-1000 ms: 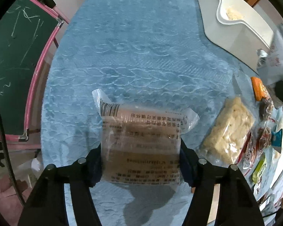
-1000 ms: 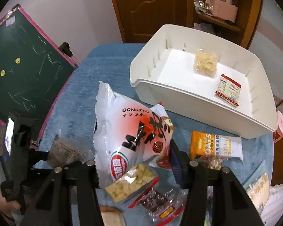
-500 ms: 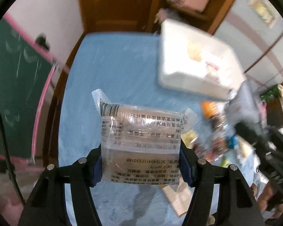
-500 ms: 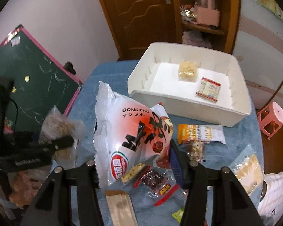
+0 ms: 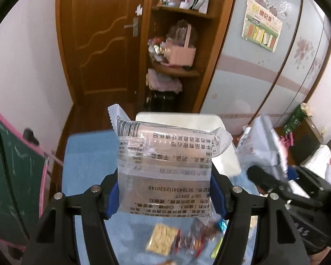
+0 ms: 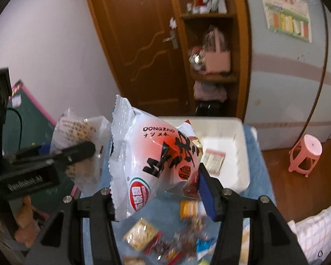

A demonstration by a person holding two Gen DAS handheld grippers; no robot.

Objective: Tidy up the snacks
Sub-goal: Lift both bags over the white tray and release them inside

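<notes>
My left gripper (image 5: 165,195) is shut on a clear packet with printed text (image 5: 165,165), held high above the blue table (image 5: 88,154). It also shows in the right wrist view (image 6: 81,145). My right gripper (image 6: 158,196) is shut on a white and red snack bag (image 6: 152,154), also raised; it shows blurred in the left wrist view (image 5: 260,145). The white bin (image 6: 242,154) lies beyond both, holding a small red and white packet (image 6: 214,161). The bin's rim (image 5: 176,116) peeks above the clear packet.
Several loose snack packets lie on the table below, among them a yellow cracker pack (image 5: 162,239) and an orange packet (image 6: 188,208). A green chalkboard with pink frame (image 5: 11,176) stands left. A pink stool (image 6: 306,154) is on the floor right.
Both grippers have lifted and tilted up with their packets; the views now show the door and shelves, and the table and bin have dropped low in the frame.
</notes>
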